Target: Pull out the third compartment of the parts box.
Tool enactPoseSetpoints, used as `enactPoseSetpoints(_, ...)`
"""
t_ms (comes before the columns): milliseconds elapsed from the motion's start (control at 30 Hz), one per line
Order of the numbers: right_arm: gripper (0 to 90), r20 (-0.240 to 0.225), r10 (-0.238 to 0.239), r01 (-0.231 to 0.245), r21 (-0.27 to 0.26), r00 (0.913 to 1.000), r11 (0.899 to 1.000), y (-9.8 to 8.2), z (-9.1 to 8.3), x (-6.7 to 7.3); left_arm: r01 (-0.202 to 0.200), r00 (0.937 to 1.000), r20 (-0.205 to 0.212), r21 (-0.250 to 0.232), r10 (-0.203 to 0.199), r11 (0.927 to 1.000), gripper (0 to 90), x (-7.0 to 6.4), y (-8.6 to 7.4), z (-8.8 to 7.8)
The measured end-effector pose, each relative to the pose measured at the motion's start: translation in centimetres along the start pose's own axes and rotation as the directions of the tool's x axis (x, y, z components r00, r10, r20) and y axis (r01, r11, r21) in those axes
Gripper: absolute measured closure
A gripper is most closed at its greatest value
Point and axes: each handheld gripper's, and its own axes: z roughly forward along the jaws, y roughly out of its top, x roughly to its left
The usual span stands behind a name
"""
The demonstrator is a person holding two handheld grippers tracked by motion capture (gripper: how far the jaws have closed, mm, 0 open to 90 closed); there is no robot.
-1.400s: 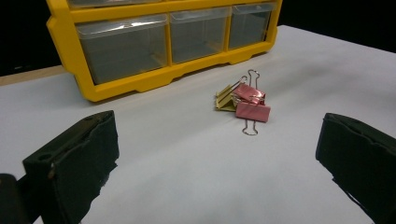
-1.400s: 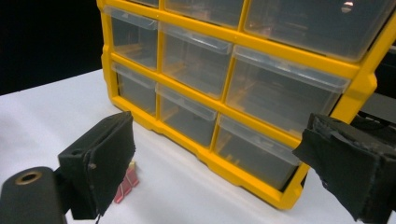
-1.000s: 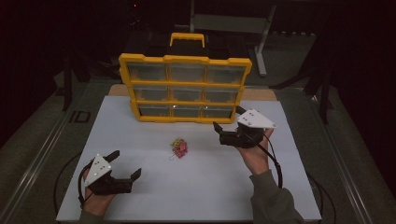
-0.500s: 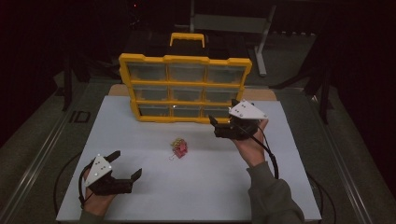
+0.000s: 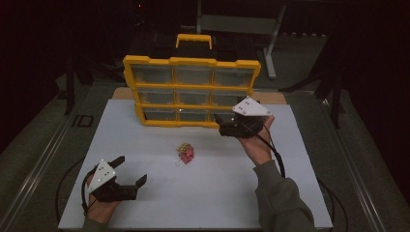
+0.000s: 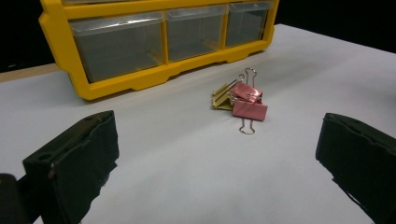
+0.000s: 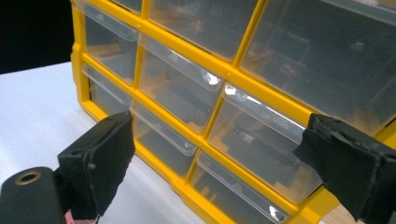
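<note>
Drawers of the yellow organizer point(image 5: 191, 92) at the bench's point(image 5: 290, 193) twelve o'clock now face my right claw point(image 5: 223, 129), which has moved in wide open, so I judge a pull comes next; left claw point(image 5: 130, 170) waits open.

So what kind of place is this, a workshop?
Probably a lab or workshop bench: a white table in a dark room, a yellow drawer organizer, binder clips, and a metal stand behind.
</note>
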Motion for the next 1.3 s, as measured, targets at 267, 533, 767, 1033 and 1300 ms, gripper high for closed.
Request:
enactPoseSetpoints(267,9.2,0.006,-0.005,0.005,0.014,1.0,1.0,0.4,0.9,-0.3,0.0,1.0,0.001,0.0,0.0,1.0,0.0,-0.1,0.0,0.0)
enactPoseSetpoints(533,9.2,0.013,-0.027,0.026,0.041,0.9996,0.999,0.3,1.8,-0.3,0.0,1.0,0.002,-0.001,0.0,1.0,0.0,-0.1,0.0,0.0)
enactPoseSetpoints(767,9.2,0.029,-0.076,0.073,0.076,0.9967,0.994,0.1,2.5,-0.2,0.0,1.0,0.003,0.0,0.0,1.0,0.0,-0.1,0.0,0.0)
enactPoseSetpoints(1033,9.2,0.045,-0.111,0.106,0.116,0.9927,0.988,0.2,3.1,-0.4,-0.001,1.0,0.002,0.002,0.001,1.0,0.0,-0.1,0.0,0.0)
enactPoseSetpoints(1300,9.2,0.056,-0.157,0.147,0.159,0.9859,0.976,0.6,3.6,-0.7,0.001,1.0,0.003,-0.001,-0.001,1.0,0.0,-0.1,0.0,0.0)
